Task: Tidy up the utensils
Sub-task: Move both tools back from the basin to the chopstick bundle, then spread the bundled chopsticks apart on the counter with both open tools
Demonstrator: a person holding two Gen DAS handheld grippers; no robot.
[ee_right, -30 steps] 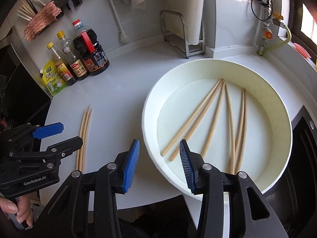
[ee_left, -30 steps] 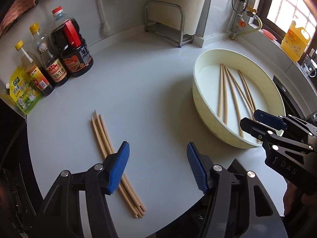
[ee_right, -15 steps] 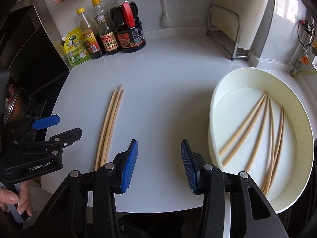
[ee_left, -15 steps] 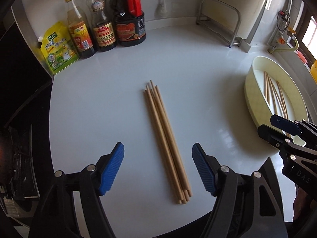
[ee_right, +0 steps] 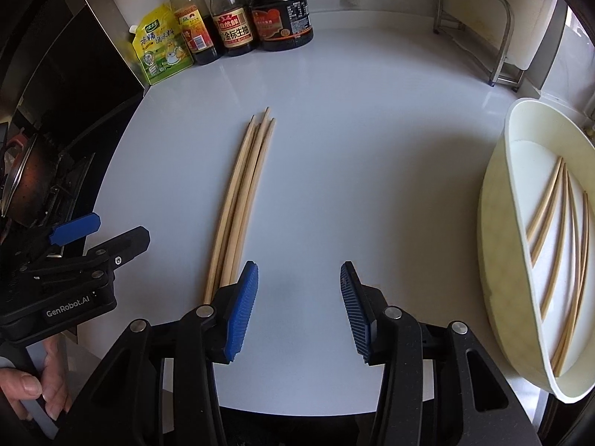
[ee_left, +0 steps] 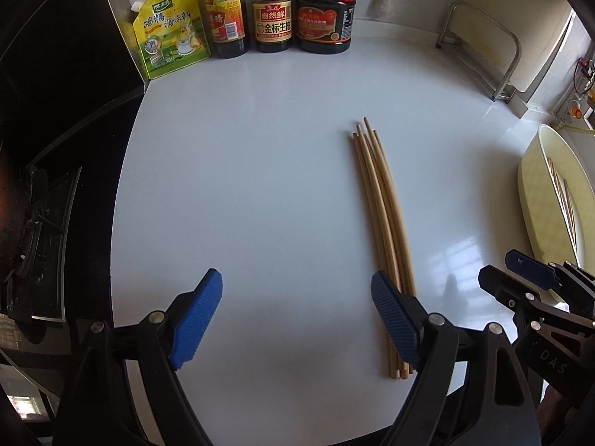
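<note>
Bundle of light wooden chopsticks (ee_left: 379, 223) lies flat on the glossy white countertop (ee_left: 241, 186), tips toward the sauce bottles (ee_left: 271, 11) at the back. Left gripper (ee_left: 293, 316): jaws wide apart and opening, nothing between them; bundle passes under its right finger. Right gripper (ee_right: 297, 297): jaws apart, empty, just right of the bundle. More chopsticks sit in the cream round basin (ee_right: 498, 223).

Sauce bottles (ee_left: 273, 18); seasoning pouch (ee_left: 169, 29); metal rack (ee_right: 479, 29)
</note>
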